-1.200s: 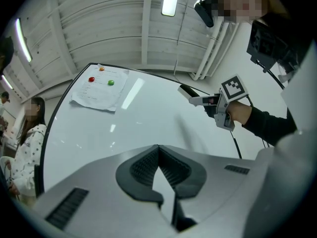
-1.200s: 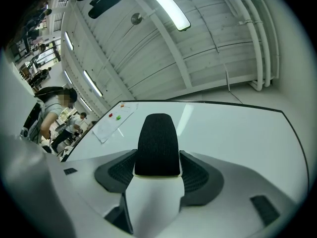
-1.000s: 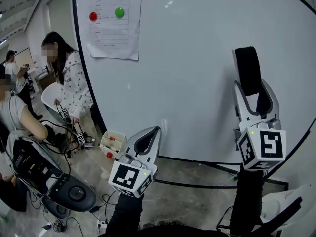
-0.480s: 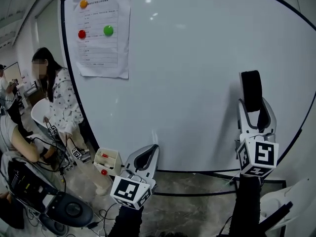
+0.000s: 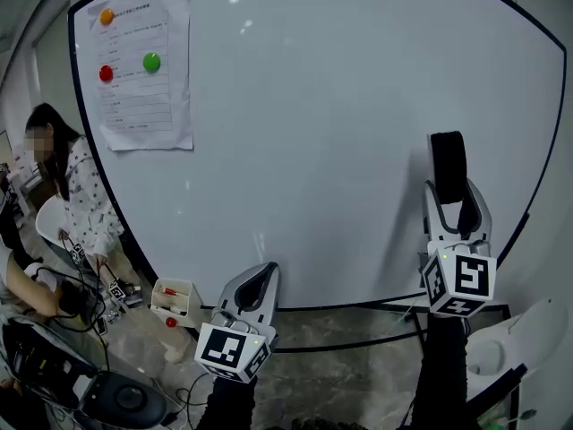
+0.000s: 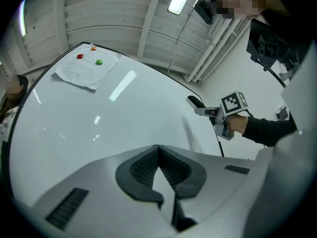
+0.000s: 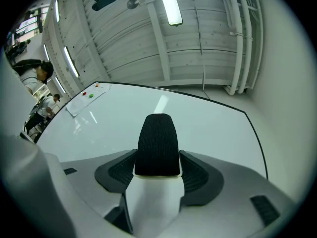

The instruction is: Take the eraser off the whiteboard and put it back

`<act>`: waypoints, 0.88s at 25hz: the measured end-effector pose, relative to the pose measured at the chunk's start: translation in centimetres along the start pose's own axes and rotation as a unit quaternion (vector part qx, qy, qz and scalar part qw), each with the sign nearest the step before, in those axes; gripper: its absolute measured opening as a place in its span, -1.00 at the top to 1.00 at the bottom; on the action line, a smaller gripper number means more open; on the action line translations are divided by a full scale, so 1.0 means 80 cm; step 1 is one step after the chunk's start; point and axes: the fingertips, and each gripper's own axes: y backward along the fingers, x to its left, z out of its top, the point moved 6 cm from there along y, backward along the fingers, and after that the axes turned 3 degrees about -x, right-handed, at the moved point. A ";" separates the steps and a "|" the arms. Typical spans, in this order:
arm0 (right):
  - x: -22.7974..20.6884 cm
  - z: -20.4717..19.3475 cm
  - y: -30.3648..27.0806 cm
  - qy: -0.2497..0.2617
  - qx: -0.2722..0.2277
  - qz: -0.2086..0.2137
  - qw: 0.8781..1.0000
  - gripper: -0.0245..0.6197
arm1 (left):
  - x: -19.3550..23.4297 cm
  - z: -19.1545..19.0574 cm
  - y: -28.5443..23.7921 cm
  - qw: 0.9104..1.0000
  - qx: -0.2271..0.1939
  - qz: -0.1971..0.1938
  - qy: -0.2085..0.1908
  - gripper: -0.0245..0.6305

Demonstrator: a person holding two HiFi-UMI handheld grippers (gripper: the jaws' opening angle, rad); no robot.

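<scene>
Since a second ago our view swings right across the whiteboard (image 5: pixel 313 88). Our right gripper (image 5: pixel 457 206) keeps its jaws clamped on the eraser (image 5: pixel 448 164), upright near the whiteboard's lower right, seemingly ready to go back on. Our left gripper (image 5: pixel 257 285), jaws together and empty, idles by the whiteboard's bottom edge.

My head camera looks forward and down at the whiteboard (image 5: pixel 313 106) from close range. The camera on my left gripper (image 5: pixel 266 271) faces up along the board and catches my right gripper (image 6: pixel 203 110); the right's looks past the eraser (image 7: pixel 158 145). All three share the pinned sheet (image 5: pixel 139 70).
</scene>
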 end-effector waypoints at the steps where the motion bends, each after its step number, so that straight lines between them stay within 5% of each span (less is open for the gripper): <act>1: -0.007 -0.002 0.004 -0.002 0.002 -0.005 1.000 0.07 | -0.005 -0.001 -0.004 1.000 -0.001 -0.002 0.001 0.91; 22: -0.162 -0.065 0.019 -0.014 0.018 -0.009 1.000 0.07 | -0.135 0.007 -0.073 0.998 -0.019 0.057 -0.010 0.91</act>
